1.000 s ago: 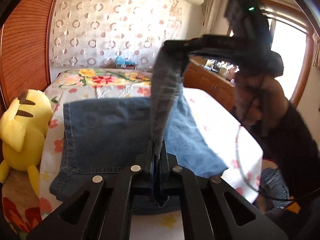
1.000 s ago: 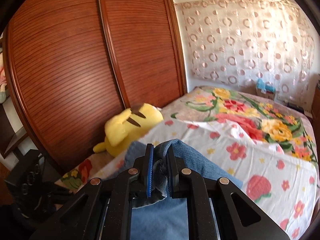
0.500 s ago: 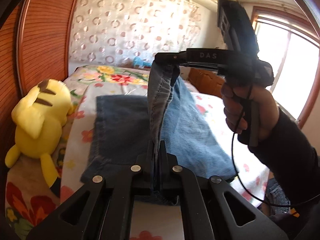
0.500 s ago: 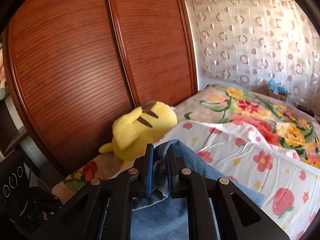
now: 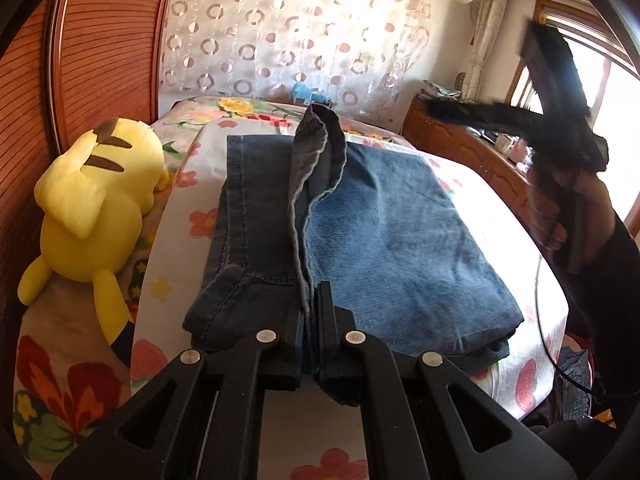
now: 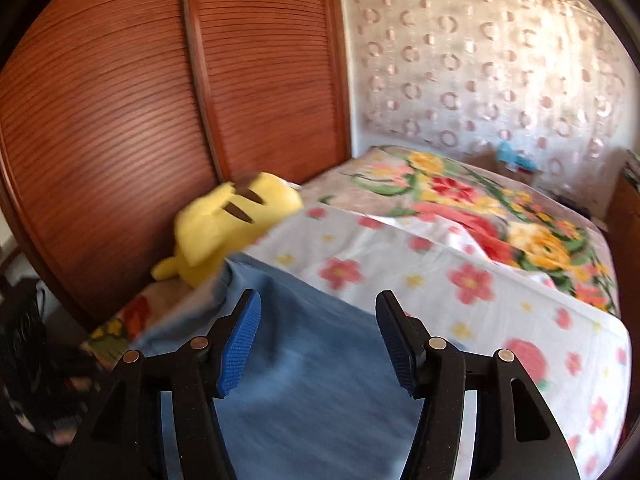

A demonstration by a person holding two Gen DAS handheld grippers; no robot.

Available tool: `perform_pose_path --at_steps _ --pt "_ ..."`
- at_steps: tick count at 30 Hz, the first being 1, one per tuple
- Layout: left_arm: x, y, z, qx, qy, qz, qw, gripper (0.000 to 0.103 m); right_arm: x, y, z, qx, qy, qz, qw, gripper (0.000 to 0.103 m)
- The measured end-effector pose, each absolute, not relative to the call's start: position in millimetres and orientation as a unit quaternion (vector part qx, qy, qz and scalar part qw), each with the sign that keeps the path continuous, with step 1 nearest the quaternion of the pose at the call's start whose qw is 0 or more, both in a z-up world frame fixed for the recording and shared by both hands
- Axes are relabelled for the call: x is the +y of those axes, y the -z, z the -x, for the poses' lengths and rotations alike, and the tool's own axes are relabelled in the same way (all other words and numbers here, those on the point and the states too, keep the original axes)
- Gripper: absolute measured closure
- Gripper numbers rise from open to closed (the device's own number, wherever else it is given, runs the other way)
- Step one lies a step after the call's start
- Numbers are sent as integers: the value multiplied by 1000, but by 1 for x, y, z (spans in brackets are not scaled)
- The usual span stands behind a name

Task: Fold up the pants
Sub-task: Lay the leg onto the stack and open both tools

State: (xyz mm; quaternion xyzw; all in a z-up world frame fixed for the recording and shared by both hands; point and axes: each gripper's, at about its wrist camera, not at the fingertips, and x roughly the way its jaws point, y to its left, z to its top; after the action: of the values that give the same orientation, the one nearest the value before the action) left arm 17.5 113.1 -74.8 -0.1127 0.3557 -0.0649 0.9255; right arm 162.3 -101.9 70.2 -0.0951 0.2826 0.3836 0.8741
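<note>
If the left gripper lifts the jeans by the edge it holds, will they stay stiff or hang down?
The jeans would probably sag: the edge pinched in the left gripper already curls into a limp ridge. Stacked in several denim layers, they likely feel fairly heavy, and the layers may slide apart.

Slatted wooden wardrobe, circle-patterned curtain, sunlit window.

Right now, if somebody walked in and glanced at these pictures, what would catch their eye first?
Probably the folded blue denim pants lying across the middle of the flowered bed sheet, with one raised ridge of denim pinched in the shut left gripper. Next, the bright yellow plush toy lying beside the pants, against the slatted reddish wooden wardrobe doors. The right gripper hangs over the denim, its blue-padded jaws opening with nothing pinched between them.
</note>
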Motion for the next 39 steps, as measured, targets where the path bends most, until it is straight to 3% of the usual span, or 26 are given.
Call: perform_pose_path --at_steps 3,6,9,10,11,16,18,19,20,39 --pt "113 74 -19 356 59 113 926 98 -127 -64 -156 290 -362 99 881 41" --pt "114 71 -19 355 48 108 928 89 -145 -57 -147 295 -342 99 887 41" --pt "116 67 -19 348 41 107 931 74 -159 -49 -133 304 -330 94 889 41" --pt "117 67 -19 347 36 105 931 61 -158 -47 -131 308 -329 92 888 41" --pt "118 66 -20 346 30 103 932 58 -161 -42 -128 313 -331 89 886 41" --pt "118 67 -29 351 29 96 931 57 -169 -21 -119 331 -336 72 879 41" --pt "115 68 -32 352 25 87 932 43 -170 -15 -120 339 -336 71 876 41" --pt "114 68 -34 350 20 82 933 30 -170 -14 -122 342 -334 71 876 41" --pt "112 69 -35 348 17 78 934 26 -170 -11 -122 344 -334 70 875 41" --pt "85 76 -54 377 32 63 924 25 -161 13 -130 371 -349 73 857 41"
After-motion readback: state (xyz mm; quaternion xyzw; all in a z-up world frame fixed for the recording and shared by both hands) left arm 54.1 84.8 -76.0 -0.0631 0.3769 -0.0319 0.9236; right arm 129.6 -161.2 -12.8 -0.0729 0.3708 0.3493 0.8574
